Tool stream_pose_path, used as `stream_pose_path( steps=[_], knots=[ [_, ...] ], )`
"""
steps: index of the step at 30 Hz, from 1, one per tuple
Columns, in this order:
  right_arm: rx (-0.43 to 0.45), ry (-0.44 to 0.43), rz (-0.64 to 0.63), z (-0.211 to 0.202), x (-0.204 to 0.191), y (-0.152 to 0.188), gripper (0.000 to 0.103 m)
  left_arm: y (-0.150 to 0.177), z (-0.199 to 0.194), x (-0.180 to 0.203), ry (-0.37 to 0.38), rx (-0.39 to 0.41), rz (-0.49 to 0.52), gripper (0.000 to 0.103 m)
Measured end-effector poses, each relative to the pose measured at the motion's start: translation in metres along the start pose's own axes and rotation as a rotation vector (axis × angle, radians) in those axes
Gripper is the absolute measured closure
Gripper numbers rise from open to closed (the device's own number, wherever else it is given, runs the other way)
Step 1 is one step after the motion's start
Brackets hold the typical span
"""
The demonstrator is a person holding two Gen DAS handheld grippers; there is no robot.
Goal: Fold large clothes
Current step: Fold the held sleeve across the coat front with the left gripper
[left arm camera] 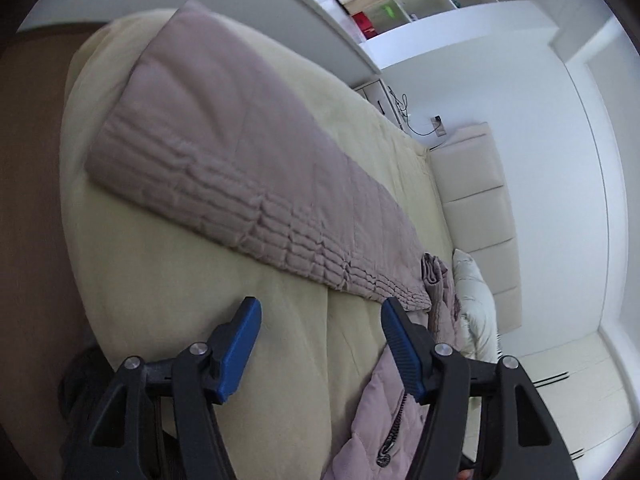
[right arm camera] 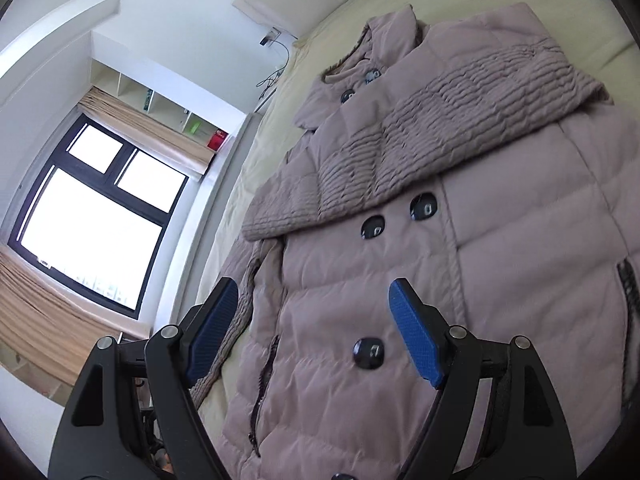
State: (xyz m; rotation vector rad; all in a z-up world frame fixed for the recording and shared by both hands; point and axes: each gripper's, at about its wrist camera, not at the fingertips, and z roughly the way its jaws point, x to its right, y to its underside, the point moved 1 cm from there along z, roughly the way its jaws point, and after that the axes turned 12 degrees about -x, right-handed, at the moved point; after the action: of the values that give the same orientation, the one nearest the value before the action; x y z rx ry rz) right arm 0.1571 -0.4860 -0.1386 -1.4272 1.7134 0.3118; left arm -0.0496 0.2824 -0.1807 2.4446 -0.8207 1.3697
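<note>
A mauve quilted puffer coat (right arm camera: 460, 248) lies front up on the pale yellow bed (right arm camera: 280, 92), buttoned with dark buttons. One ribbed sleeve (right arm camera: 440, 120) is folded across its chest. My right gripper (right arm camera: 314, 304) is open and empty, just above the coat's lower front. In the left wrist view a long sleeve (left arm camera: 224, 160) stretches across the bed (left arm camera: 160, 300), with the coat's zipped edge (left arm camera: 392, 408) under the right finger. My left gripper (left arm camera: 320, 316) is open and empty, above the sheet beside the sleeve's ribbed edge.
A cream padded headboard (left arm camera: 476, 216) and a white pillow (left arm camera: 476, 304) are at the bed's head. A big window (right arm camera: 92, 216) with tan curtains, wall shelves (right arm camera: 160, 100) and a cable at a wall socket (right arm camera: 276, 48) stand beyond the bed. Brown floor (left arm camera: 28, 200) runs along the bed's edge.
</note>
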Motion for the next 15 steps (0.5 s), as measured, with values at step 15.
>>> stream_pose_path(
  steps=[15],
  knots=[
    [0.015, -0.001, 0.068, -0.022, -0.004, 0.06, 0.025, -0.034, 0.01, -0.045, 0.126, 0.208, -0.379, 0.048]
  ],
)
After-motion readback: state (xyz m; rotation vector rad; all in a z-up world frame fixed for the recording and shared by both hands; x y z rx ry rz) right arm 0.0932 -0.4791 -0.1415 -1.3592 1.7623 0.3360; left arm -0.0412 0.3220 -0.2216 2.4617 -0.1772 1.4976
